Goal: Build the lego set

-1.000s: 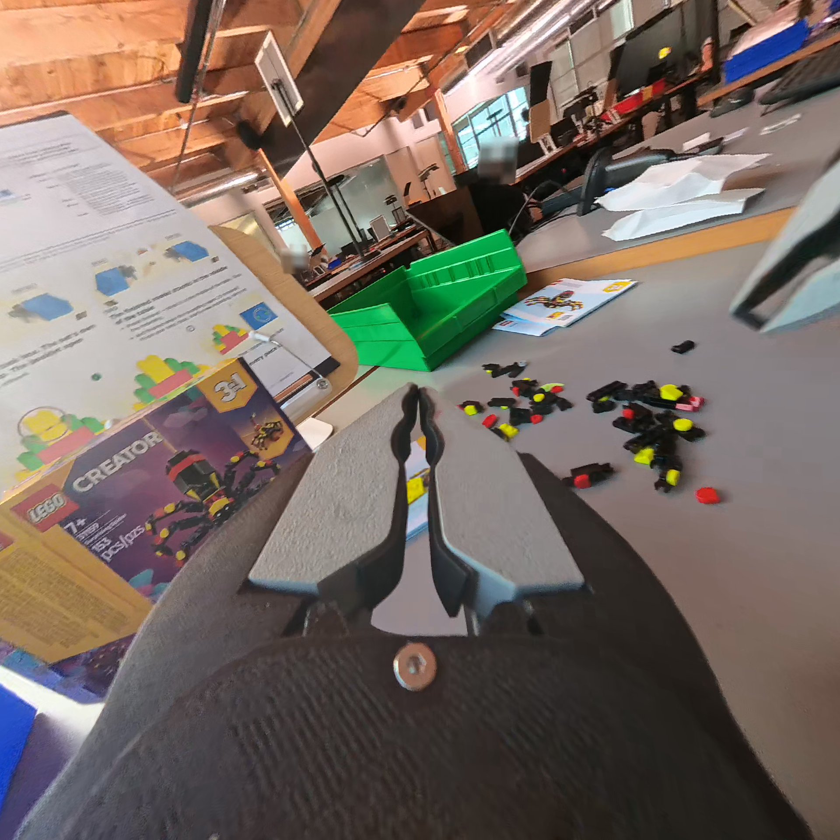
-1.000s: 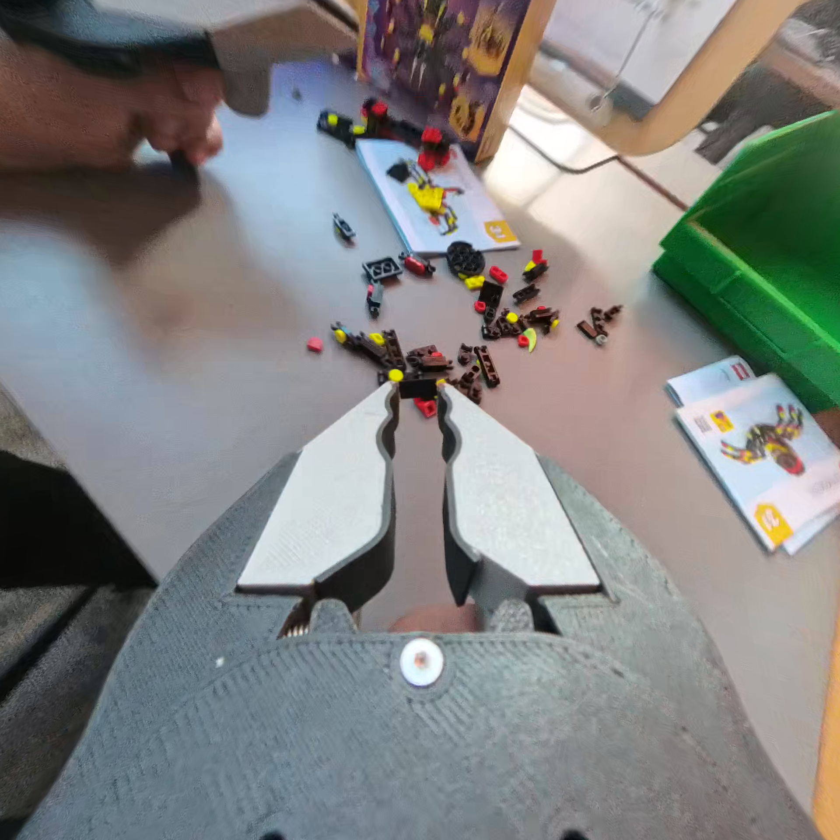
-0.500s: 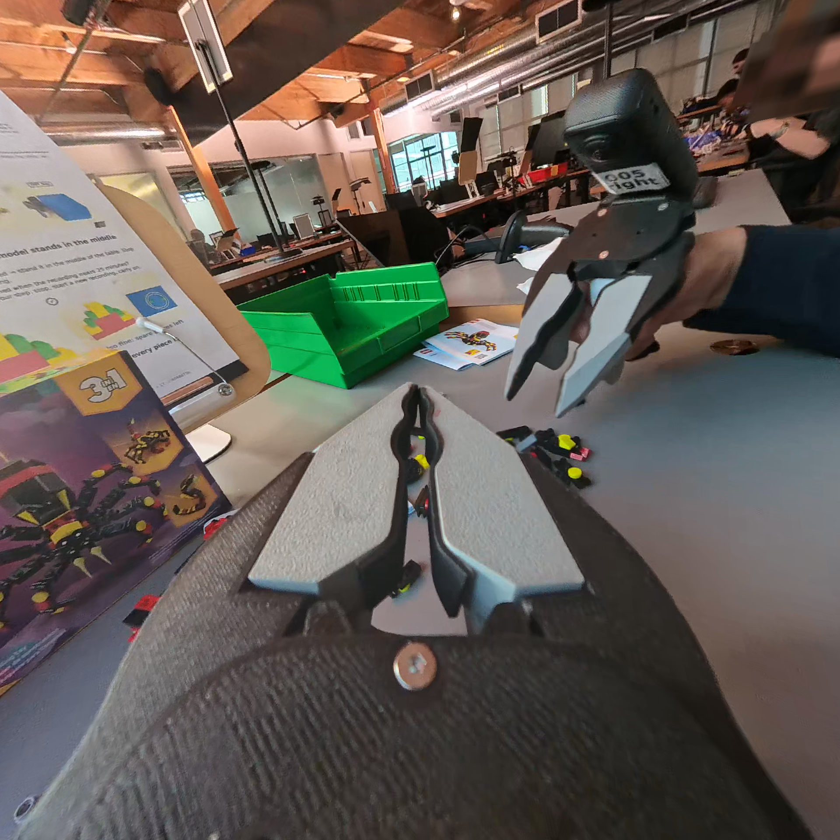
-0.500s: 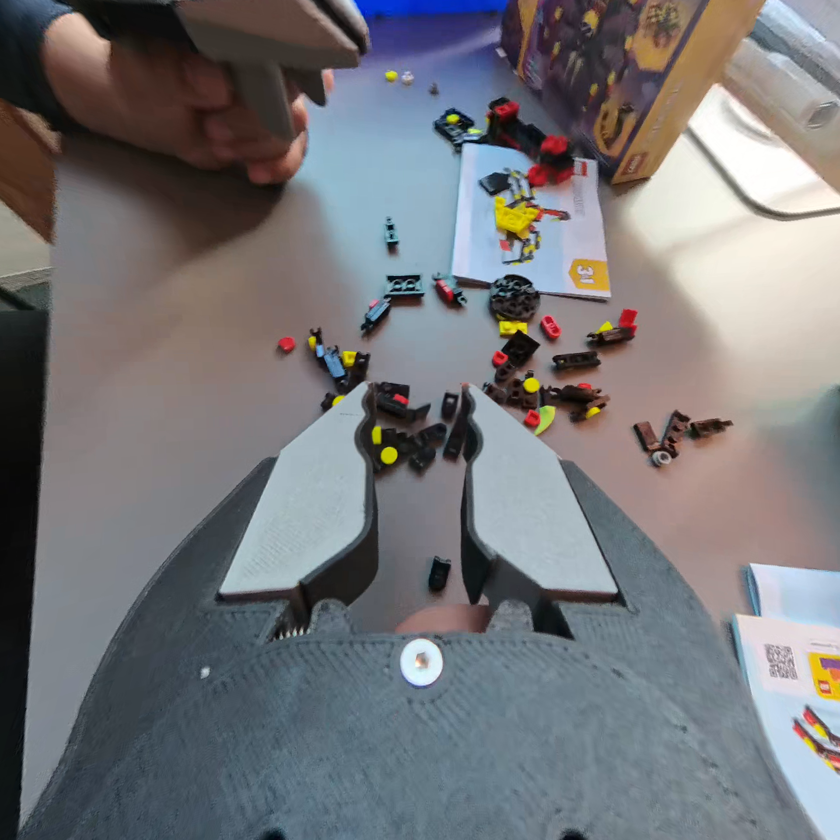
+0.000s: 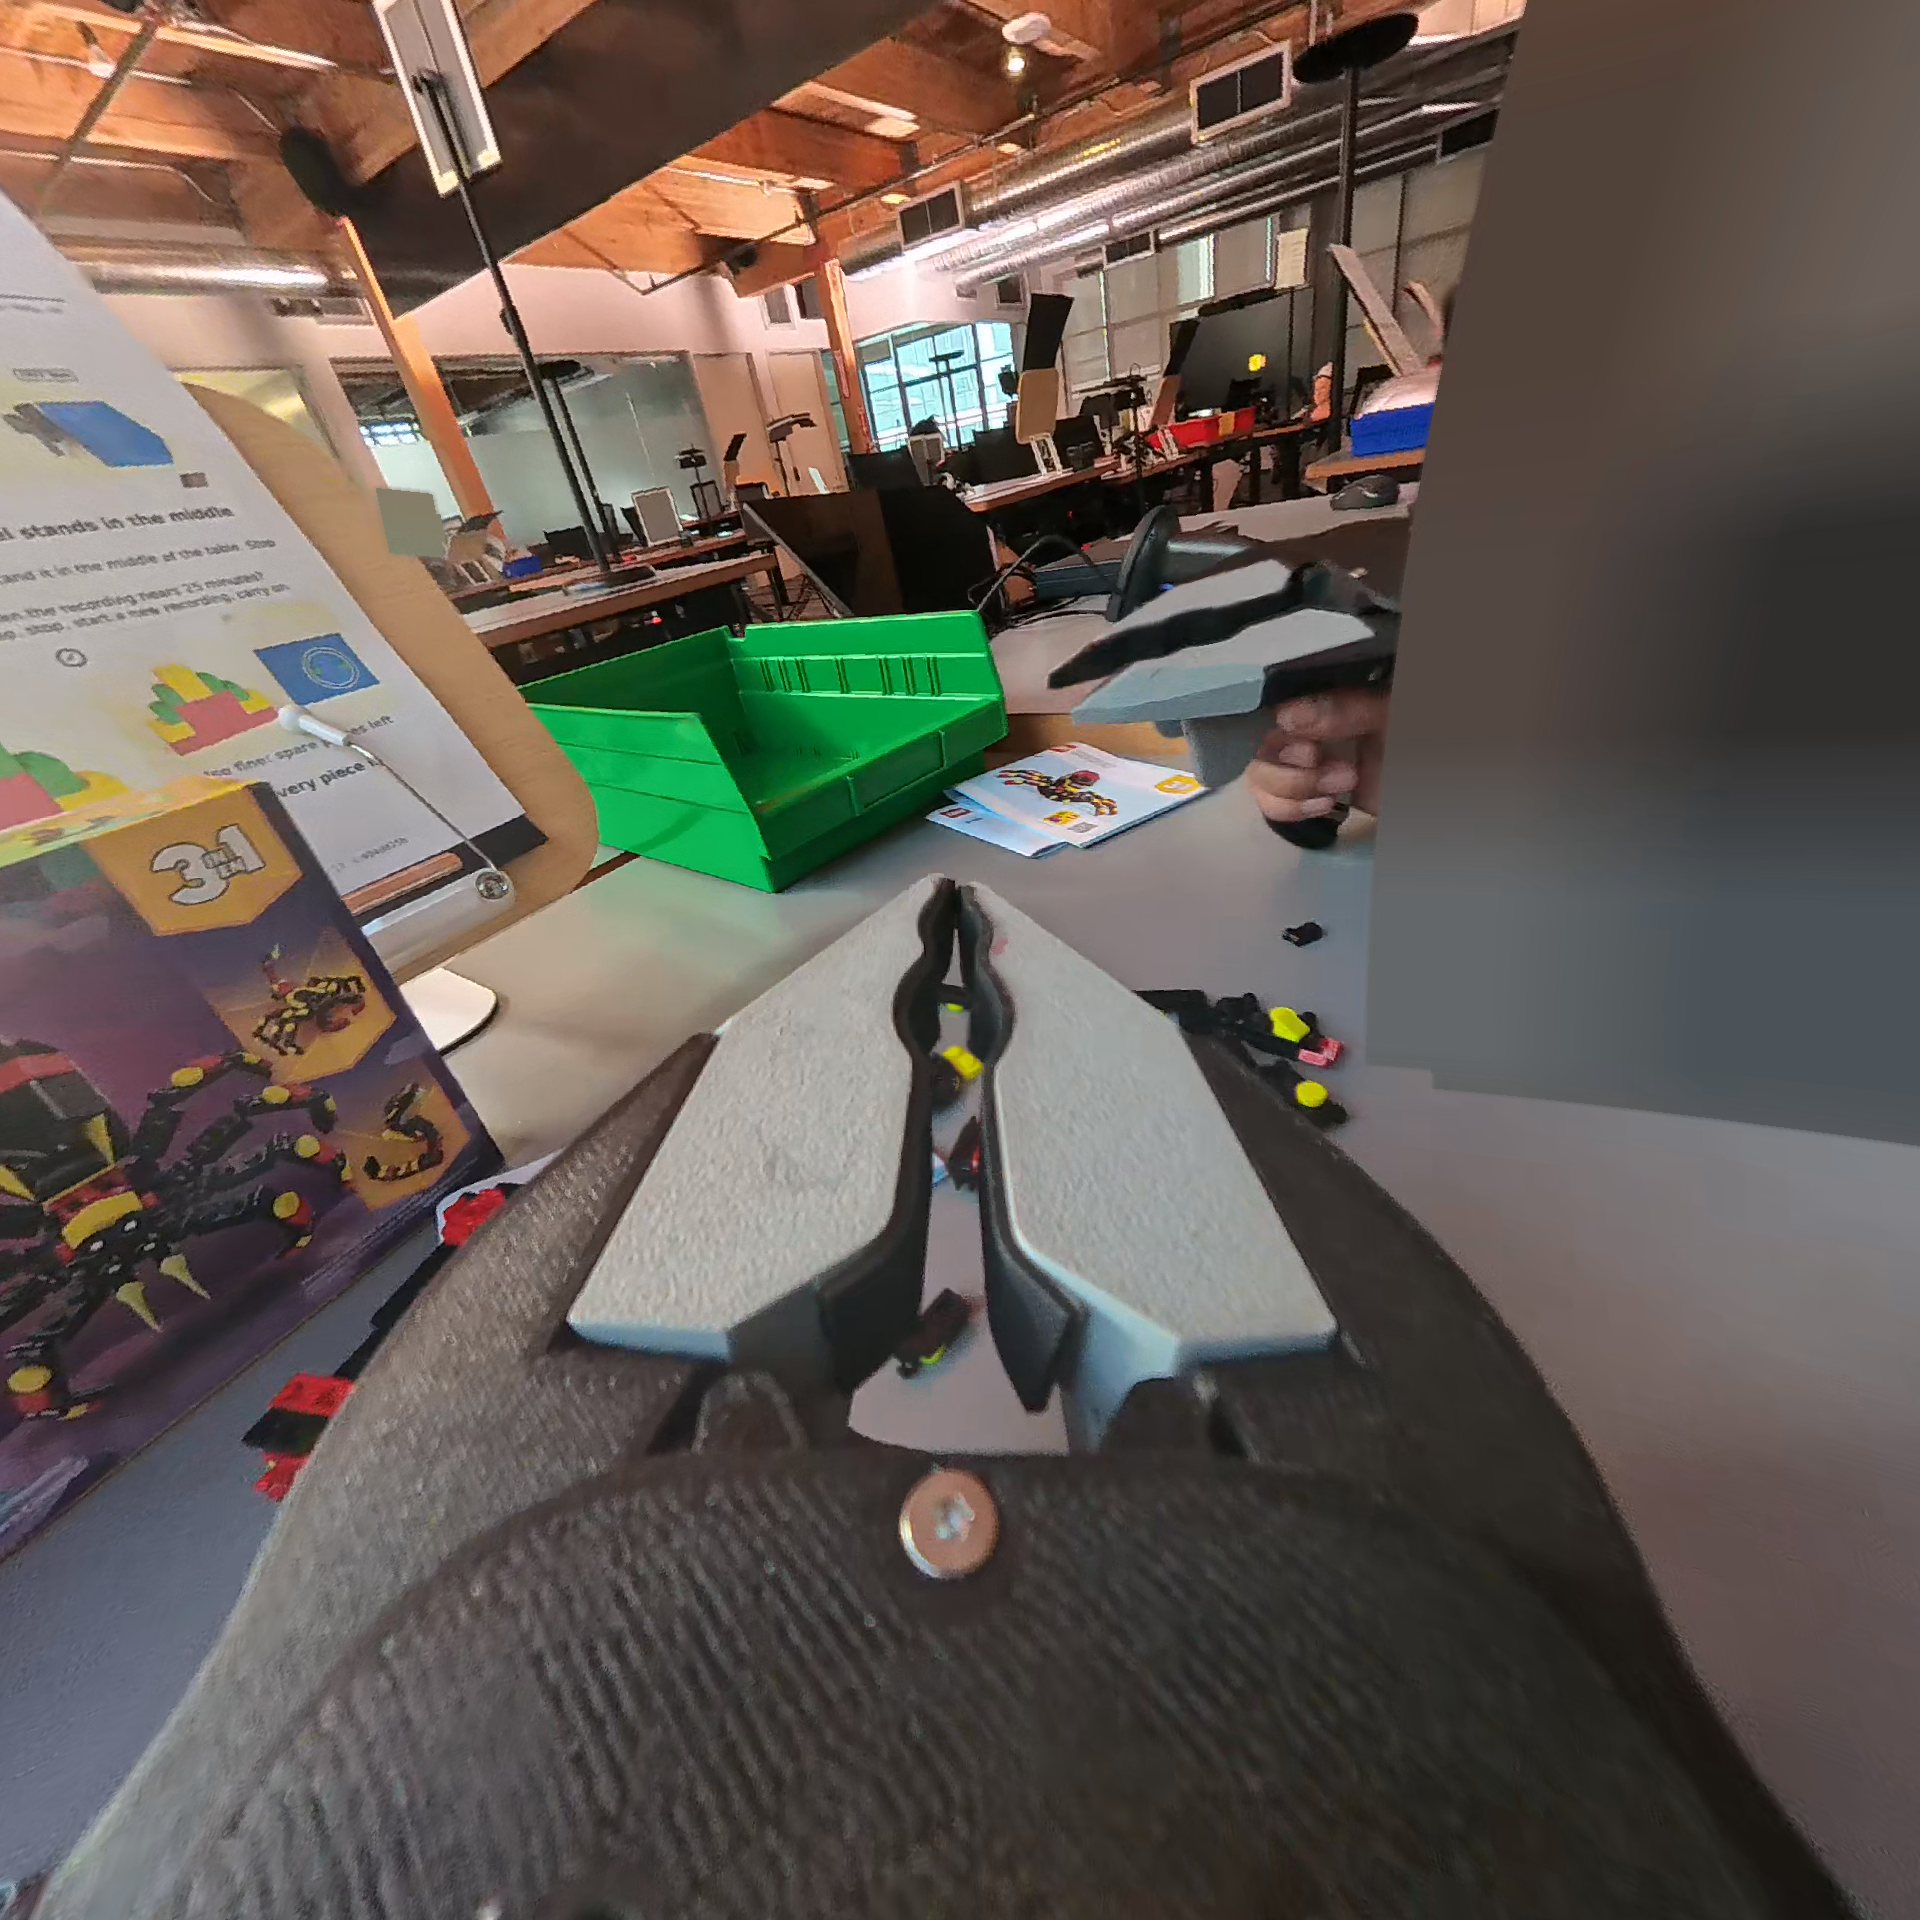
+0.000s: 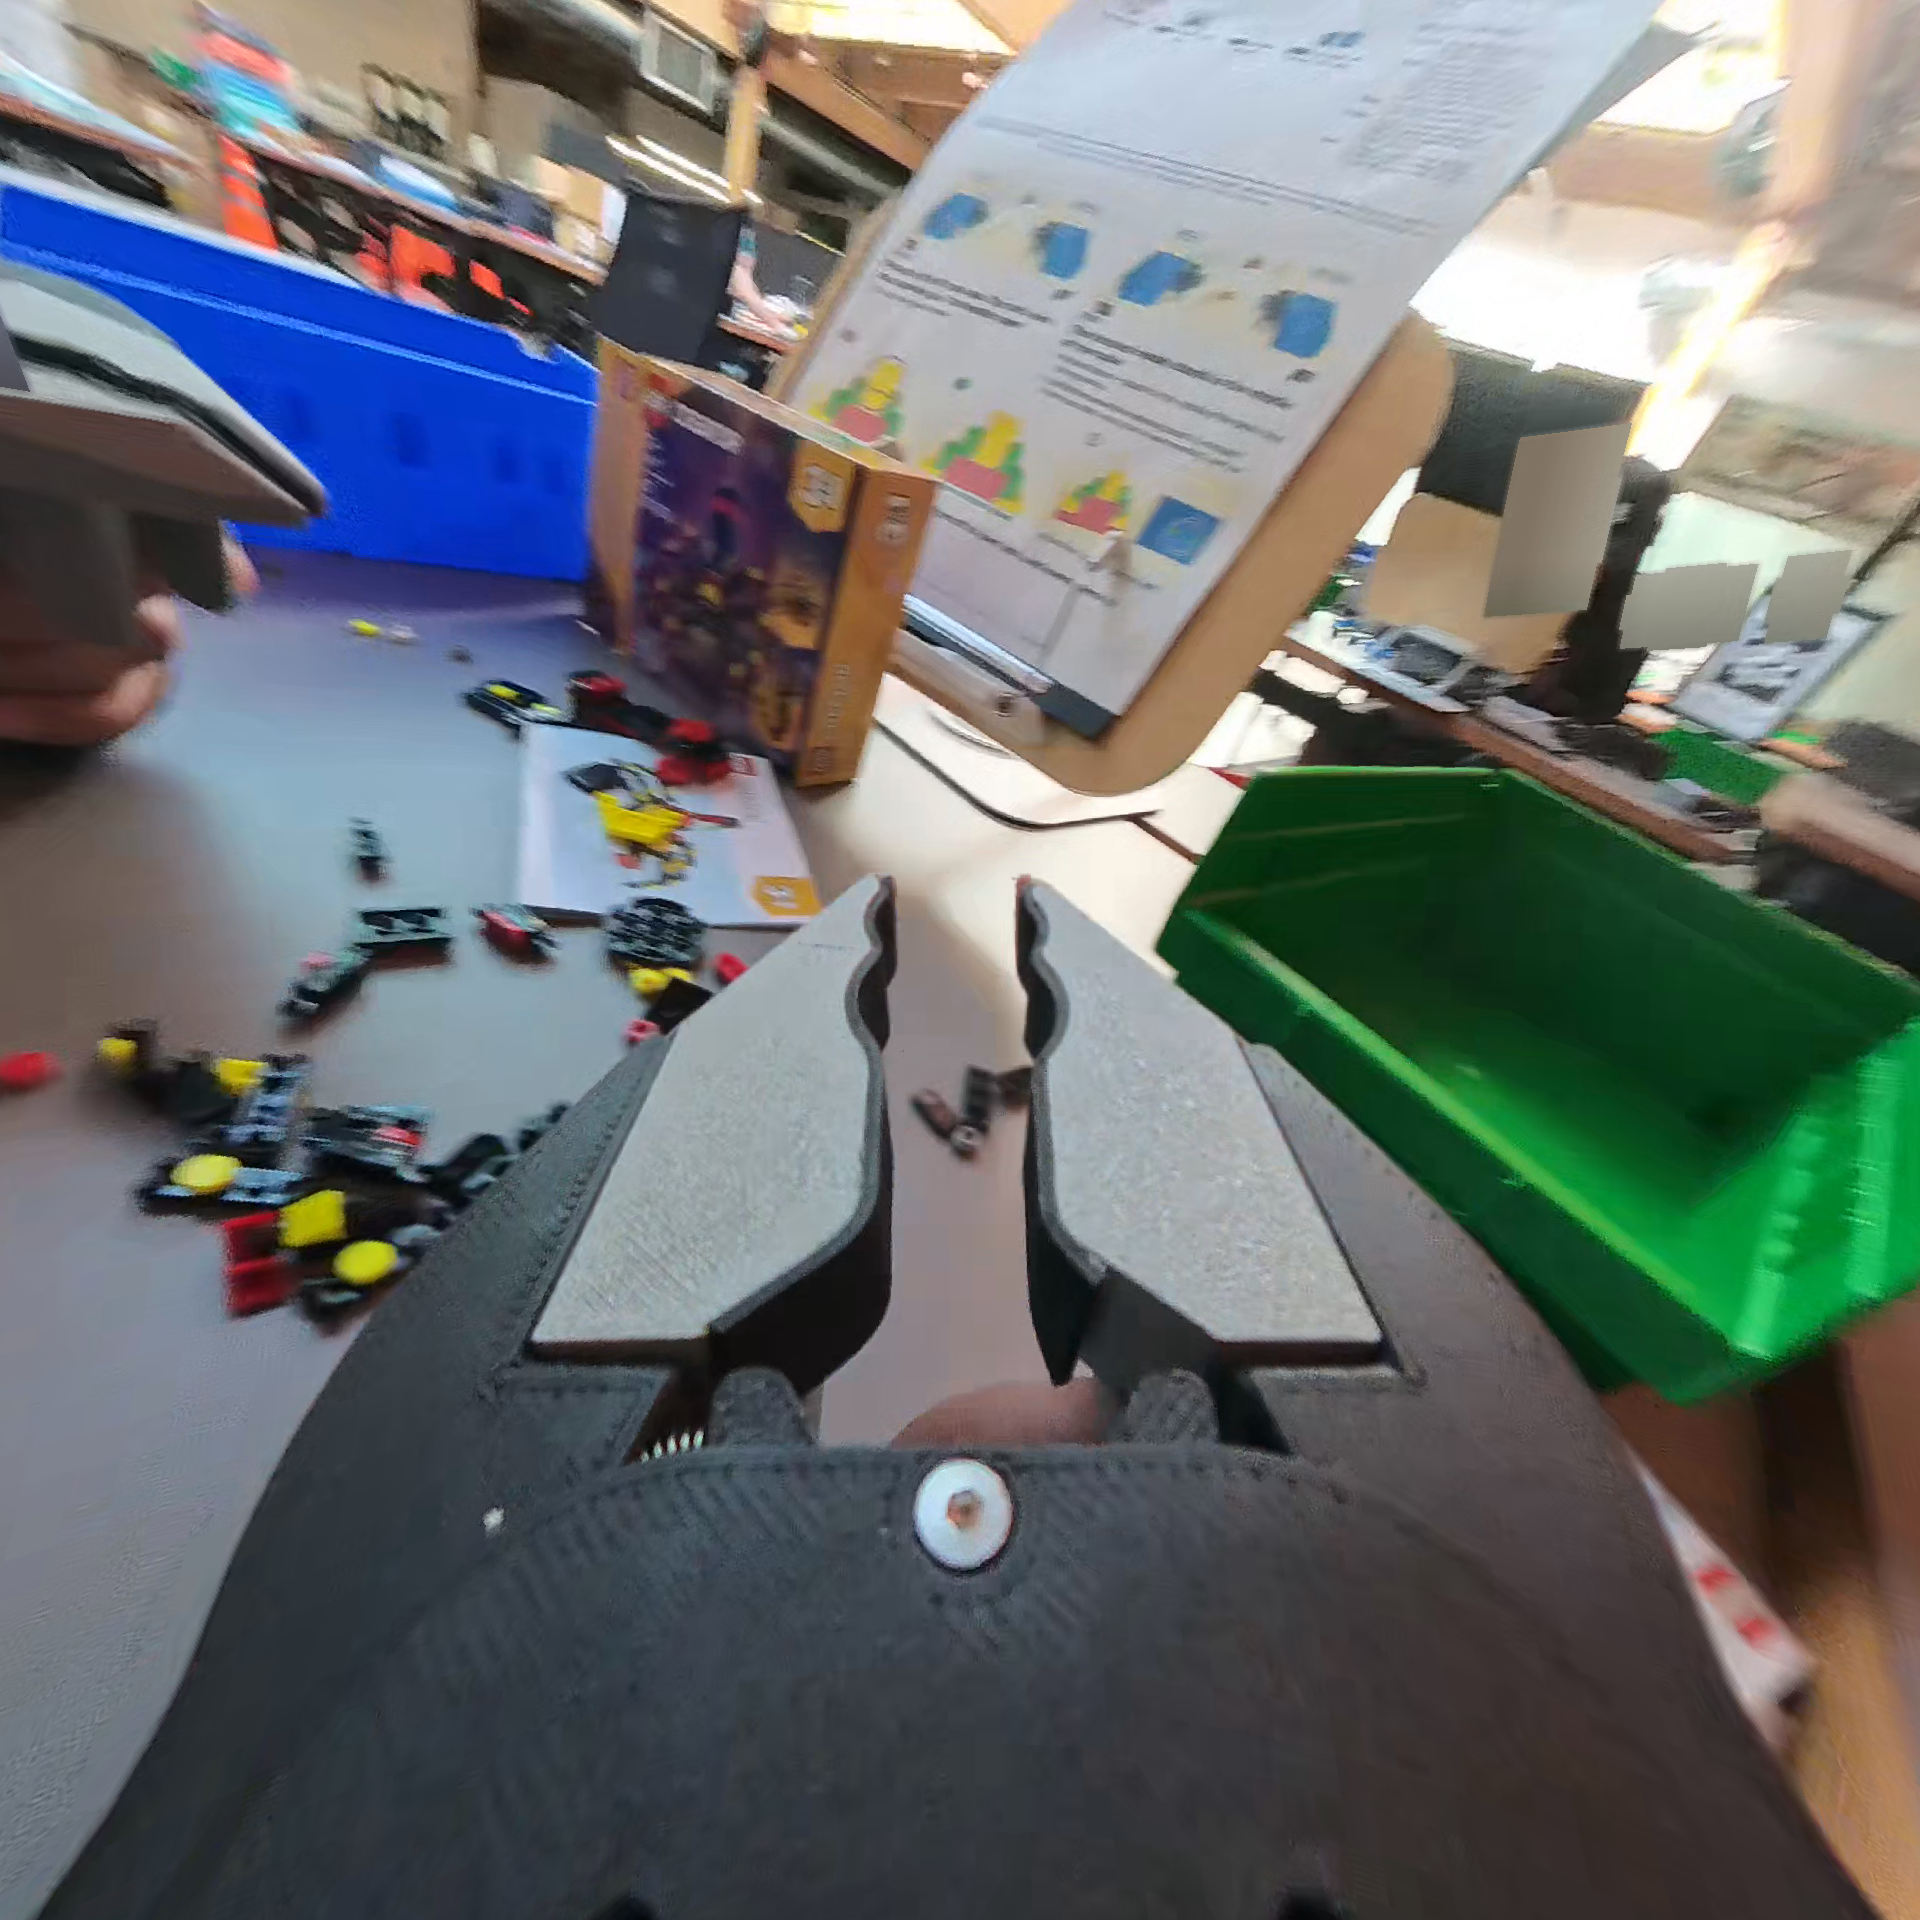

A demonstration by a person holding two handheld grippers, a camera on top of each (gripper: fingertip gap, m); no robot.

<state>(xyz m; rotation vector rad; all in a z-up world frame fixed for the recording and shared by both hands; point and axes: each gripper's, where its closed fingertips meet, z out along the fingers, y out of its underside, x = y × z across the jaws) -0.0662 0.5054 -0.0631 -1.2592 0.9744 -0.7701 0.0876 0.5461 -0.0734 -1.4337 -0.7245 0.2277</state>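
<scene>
Loose black, red and yellow lego pieces (image 6: 291, 1174) lie scattered on the grey table; they also show in the left wrist view (image 5: 1278, 1039). An open instruction booklet (image 6: 644, 831) lies by the purple lego box (image 6: 748, 582), with a yellow piece on it. My left gripper (image 5: 954, 894) is shut and empty, low over the pieces. My right gripper (image 6: 956, 899) is open and empty, above the table and pointing between the pieces and the green bin. It also shows in the left wrist view (image 5: 1226, 644), held by a hand.
A green bin (image 6: 1558, 1039) stands on the right, also seen in the left wrist view (image 5: 790, 727). A blue bin (image 6: 312, 416) is behind the box. A tilted instruction board on a stand (image 6: 1143, 364) rises at the back. More booklets (image 5: 1070, 795) lie by the green bin. Across from one pair of fingers to the other is roughly 15 centimeters.
My right gripper has tilted up from looking down on the pieces to looking across the table, and its jaws have opened wider. My left gripper stays shut and has turned slightly.
</scene>
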